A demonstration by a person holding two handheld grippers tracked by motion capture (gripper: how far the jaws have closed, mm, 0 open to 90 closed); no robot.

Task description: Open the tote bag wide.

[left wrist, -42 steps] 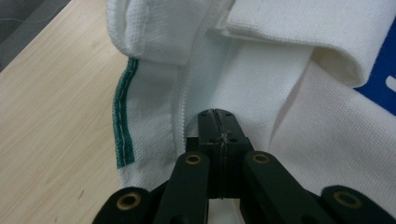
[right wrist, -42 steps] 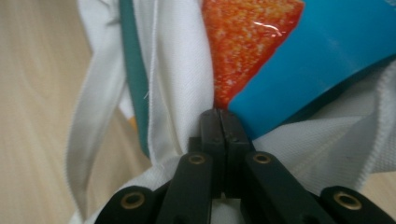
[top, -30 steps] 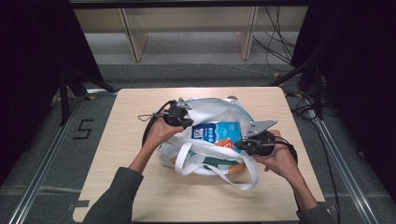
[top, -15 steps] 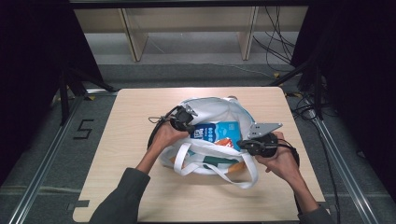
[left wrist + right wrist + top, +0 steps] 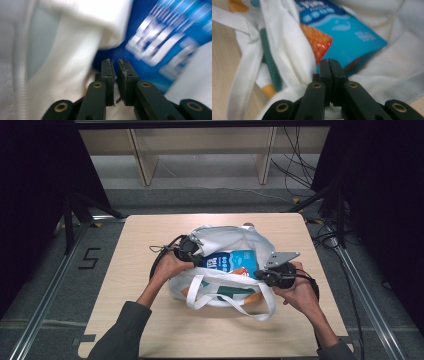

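We note the white tote bag (image 5: 227,270) between both grippers: right gripper (image 5: 331,62) clenched on its rim; left gripper (image 5: 114,62) just parting, empty, beside the blue packet (image 5: 160,45).

The bag (image 5: 227,240) is white cloth with teal and orange patches on its front. The packet (image 5: 235,261) inside is bright blue with white letters and an orange-red picture. The counter (image 5: 150,232) is pale wood colour. Both grippers have black jaws with brass-coloured rivets.
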